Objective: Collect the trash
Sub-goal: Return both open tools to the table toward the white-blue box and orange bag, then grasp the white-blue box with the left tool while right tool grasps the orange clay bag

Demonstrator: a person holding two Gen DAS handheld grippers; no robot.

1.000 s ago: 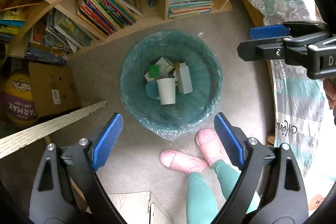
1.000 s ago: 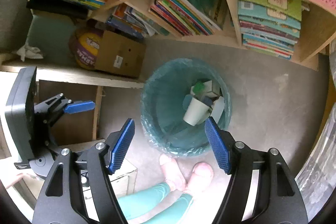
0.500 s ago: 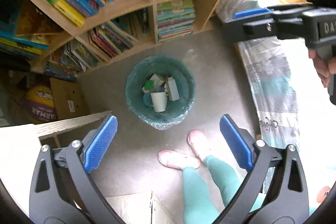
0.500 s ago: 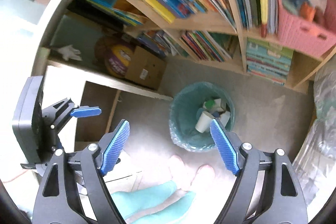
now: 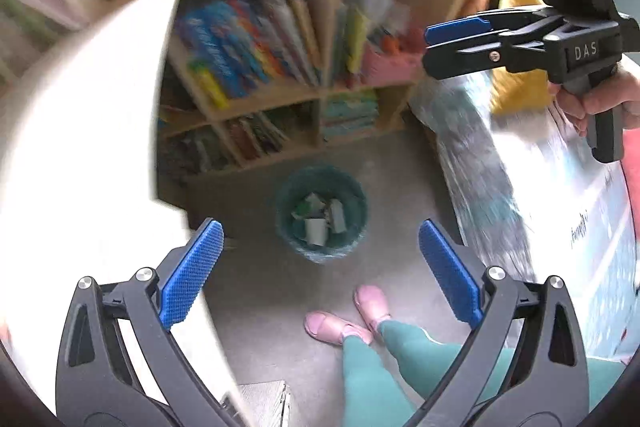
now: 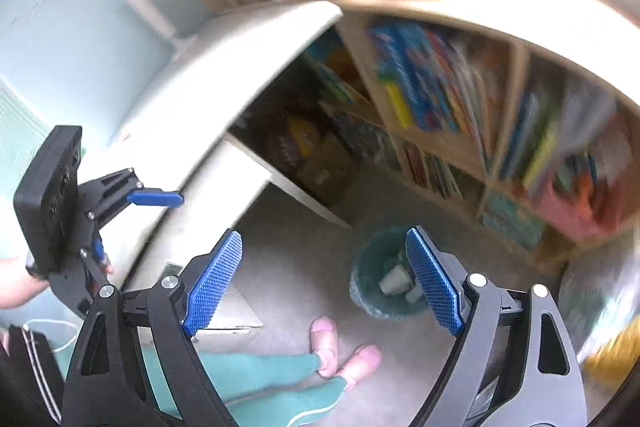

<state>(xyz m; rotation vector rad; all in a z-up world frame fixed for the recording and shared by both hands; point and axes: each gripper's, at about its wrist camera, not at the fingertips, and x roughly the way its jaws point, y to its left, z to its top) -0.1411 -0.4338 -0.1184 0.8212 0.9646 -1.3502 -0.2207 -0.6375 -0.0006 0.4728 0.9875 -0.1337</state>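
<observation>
A teal bin lined with a bag (image 5: 289, 199) stands on the grey floor far below both grippers. It holds a white paper cup (image 5: 316, 230), a small carton (image 5: 338, 217) and other scraps. My left gripper (image 5: 320, 224) hangs high above it, open, with nothing between its blue pads. My right gripper (image 6: 324, 233) is also empty and its jaws are opening; the bin (image 6: 366, 269) shows beside its right finger. The right gripper (image 5: 460, 41) appears at the upper right of the left wrist view. The left gripper (image 6: 156, 197) sits at the left of the right wrist view.
A wooden bookshelf (image 5: 280, 75) full of books stands behind the bin. A white desk top (image 5: 88, 147) fills the left, with a box and a ball (image 6: 304, 147) under it. Bedding (image 5: 520, 187) lies at the right. A person's legs and pink slippers (image 5: 332, 325) stand near the bin.
Both grippers have risen well above the bin, which now looks much smaller. The white desk top has come into view. Both pairs of jaws stand wider than before.
</observation>
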